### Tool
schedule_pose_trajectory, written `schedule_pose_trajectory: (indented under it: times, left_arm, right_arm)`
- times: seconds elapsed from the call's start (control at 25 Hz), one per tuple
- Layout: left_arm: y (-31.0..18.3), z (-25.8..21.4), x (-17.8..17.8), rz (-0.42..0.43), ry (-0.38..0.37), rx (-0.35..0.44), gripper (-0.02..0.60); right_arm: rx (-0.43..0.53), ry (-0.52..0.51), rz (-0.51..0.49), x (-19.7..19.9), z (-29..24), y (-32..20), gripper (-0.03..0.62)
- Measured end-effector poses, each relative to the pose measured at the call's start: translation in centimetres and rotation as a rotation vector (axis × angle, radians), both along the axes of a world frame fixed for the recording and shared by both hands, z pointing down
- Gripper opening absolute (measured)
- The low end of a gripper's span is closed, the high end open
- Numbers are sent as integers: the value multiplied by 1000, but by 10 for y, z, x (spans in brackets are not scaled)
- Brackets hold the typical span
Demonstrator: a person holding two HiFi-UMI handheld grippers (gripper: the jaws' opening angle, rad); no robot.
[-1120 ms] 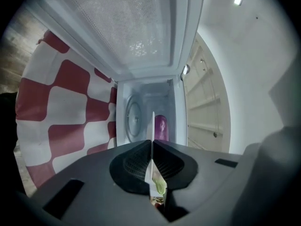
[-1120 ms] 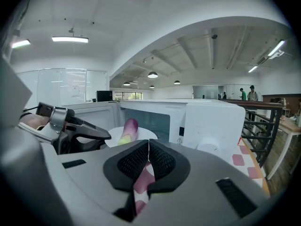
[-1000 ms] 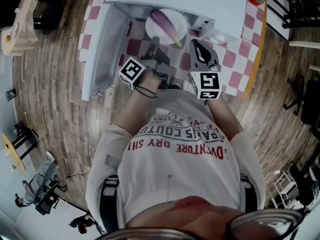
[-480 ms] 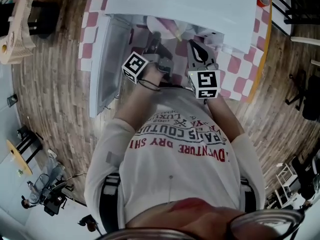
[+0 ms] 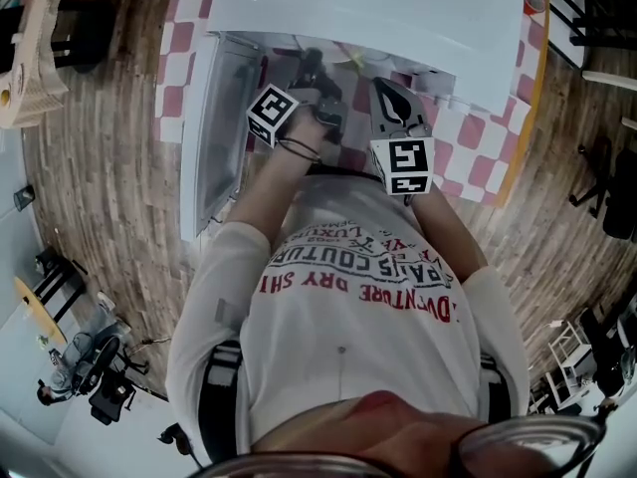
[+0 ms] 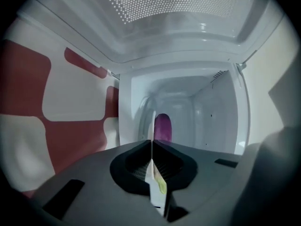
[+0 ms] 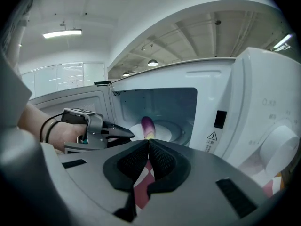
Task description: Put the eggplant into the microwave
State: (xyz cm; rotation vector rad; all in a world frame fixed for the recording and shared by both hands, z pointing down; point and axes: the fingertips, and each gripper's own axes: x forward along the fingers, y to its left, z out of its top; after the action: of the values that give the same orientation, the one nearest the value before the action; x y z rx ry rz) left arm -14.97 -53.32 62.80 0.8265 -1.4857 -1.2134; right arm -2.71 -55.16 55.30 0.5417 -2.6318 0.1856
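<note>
The purple eggplant [image 7: 147, 124] lies on a white plate [image 7: 164, 129] that is inside the open microwave [image 7: 263, 126]. My left gripper [image 7: 126, 133] is shut on the plate's near rim and reaches in through the door opening. In the left gripper view the plate [image 6: 153, 173] shows edge-on between the closed jaws, with the eggplant [image 6: 163, 127] just beyond. My right gripper [image 7: 148, 141] is shut and holds nothing; it hovers in front of the opening, to the right of the left one. In the head view the microwave's top [image 5: 368, 8] hides nearly all of the plate.
The microwave door [image 5: 224, 118] hangs open at the left. The oven stands on a red-and-white checkered cloth [image 5: 468, 137]. Its control panel and knob [image 7: 277, 149] are on the right. Wooden floor surrounds the table.
Both grippers have moved forward toward the microwave. The plate with the eggplant went from in front of the opening into the cavity, and the oven's top now hides it in the head view.
</note>
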Motion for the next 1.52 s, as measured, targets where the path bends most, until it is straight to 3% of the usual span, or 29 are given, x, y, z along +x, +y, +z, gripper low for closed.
schedule_pose_trajectory:
  times: [0.28,0.56,0.72,0.88,1.08,1.28,1.4,1.52]
  left_arm:
    - [-7,12,-8,21,-13,-51,34]
    - [-10,13,-8,65,-92,-160,35]
    - [-12,7,-7,84,-120,-179,40]
    - [-17,-2,-5,102,-146,-154,152]
    - [-13,-2,-3,109,-151,-189,259]
    - [-5,0,-1,112,-148,-190,259]
    - [1,-8,3,150,-224,-207,244]
    - [11,-16,8,177,-307,-251,66]
  right_arm:
    - [-20,1,0,-4,5,4,26]
    - [-41,-7,3,-10,9,8,27]
    - [-36,-21,10,-11,9,6,27]
    - [-39,-26,21,-9,12,3,27]
    - [-40,-23,23,-6,12,4,26]
    - [-38,-19,25,-1,12,4,28]
    - [-32,-24,27,2,9,6,26]
    - [-25,-27,28,5,7,8,27]
